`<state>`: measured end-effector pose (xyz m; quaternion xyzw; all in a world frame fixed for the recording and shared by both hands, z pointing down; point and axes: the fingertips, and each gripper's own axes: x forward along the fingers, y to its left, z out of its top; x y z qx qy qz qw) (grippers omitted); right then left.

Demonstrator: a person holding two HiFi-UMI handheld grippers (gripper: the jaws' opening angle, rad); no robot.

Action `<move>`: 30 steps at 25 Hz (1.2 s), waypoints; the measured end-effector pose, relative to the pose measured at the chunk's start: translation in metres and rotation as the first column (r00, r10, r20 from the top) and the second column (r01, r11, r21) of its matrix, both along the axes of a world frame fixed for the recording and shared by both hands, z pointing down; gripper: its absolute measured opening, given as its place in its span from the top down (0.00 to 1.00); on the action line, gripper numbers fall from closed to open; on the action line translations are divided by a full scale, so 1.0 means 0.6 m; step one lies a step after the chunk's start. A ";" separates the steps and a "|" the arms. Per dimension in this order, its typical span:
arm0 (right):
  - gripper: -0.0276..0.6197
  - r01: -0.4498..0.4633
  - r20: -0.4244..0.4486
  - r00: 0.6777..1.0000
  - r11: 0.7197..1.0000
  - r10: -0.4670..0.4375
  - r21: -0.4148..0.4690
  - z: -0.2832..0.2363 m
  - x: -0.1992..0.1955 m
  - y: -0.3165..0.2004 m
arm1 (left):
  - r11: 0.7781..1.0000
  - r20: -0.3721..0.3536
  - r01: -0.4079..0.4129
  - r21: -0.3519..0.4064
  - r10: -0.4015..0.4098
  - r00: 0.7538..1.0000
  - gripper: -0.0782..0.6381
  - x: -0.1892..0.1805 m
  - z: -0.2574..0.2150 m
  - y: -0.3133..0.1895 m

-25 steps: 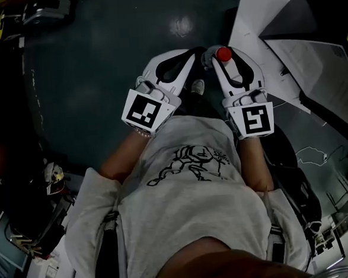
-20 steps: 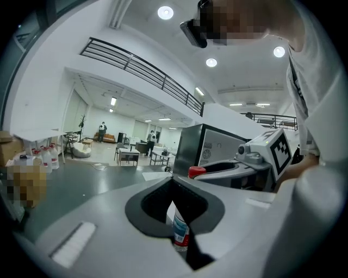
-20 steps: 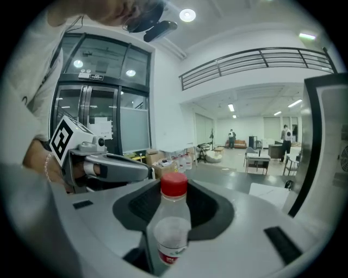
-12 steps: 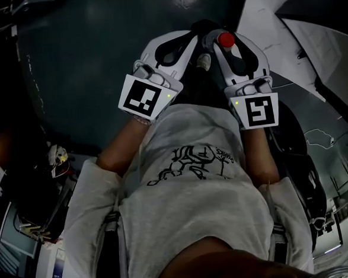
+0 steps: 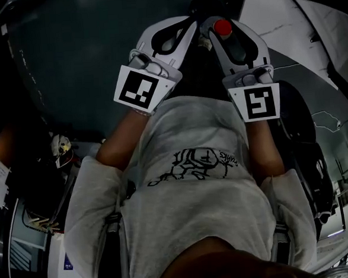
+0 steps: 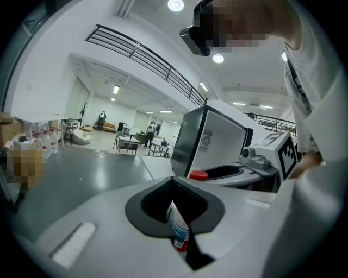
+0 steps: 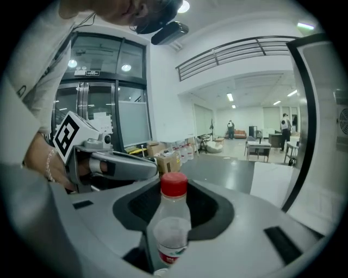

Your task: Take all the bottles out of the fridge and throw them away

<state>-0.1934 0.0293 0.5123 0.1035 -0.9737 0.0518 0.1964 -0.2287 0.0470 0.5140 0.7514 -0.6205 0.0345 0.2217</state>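
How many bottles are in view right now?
2. A red-capped bottle is held in the right gripper; a second bottle, only its label showing, is clamped in the left gripper. Distant containers are too small to identify.

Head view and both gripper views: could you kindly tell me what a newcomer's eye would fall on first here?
The red-capped bottle clamped in the right gripper stands out first, its cap bright in the dark head view. Right beside it, the left gripper is shut on a second, labelled bottle. Both grippers are held close together in front of the person's grey shirt.
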 end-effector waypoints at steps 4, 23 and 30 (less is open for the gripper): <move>0.73 -0.001 -0.009 1.000 1.000 0.001 -0.009 0.030 0.002 0.010 | 1.000 -0.006 -0.003 -0.008 0.003 1.000 0.88 0.003 0.027 0.006; 0.73 0.015 -0.053 0.998 1.000 -0.015 -0.001 0.201 -0.002 0.056 | 0.997 0.012 -0.006 -0.081 0.007 1.000 0.88 0.006 0.181 0.033; 0.73 0.029 -0.104 0.994 0.999 -0.025 0.036 0.270 0.007 0.066 | 0.995 0.017 -0.008 -0.096 0.010 1.000 0.88 0.005 0.244 0.028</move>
